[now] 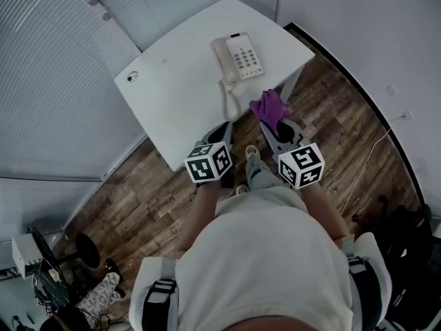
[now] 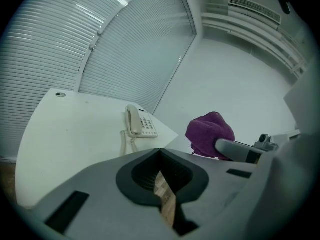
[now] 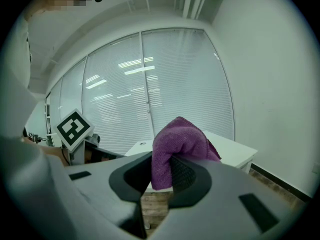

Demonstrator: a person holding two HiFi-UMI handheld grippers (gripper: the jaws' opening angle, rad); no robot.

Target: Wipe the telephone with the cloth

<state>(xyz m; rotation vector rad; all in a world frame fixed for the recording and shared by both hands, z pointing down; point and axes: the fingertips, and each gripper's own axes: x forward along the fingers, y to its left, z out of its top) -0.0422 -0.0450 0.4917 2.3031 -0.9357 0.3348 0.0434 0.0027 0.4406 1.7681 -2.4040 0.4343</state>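
A cream telephone [image 1: 238,55] with a coiled cord [image 1: 229,101] lies near the far right corner of the white table [image 1: 172,88]. Off the table's near edge, my right gripper [image 1: 273,124] is shut on a purple cloth [image 1: 269,108], which bunches up over its jaws [image 3: 179,143]. My left gripper [image 1: 223,128] hovers beside it at the table's edge, shut and holding nothing. In the left gripper view the shut jaws of my left gripper [image 2: 160,150] point toward the telephone [image 2: 140,122], with the cloth [image 2: 210,133] to the right.
A small round fitting [image 1: 131,76] sits at the table's left corner. Slatted blinds [image 1: 48,67] line the wall behind it. Wooden floor [image 1: 331,116] surrounds the table, with a cable [image 1: 365,164] at the right and clutter [image 1: 48,267] at lower left.
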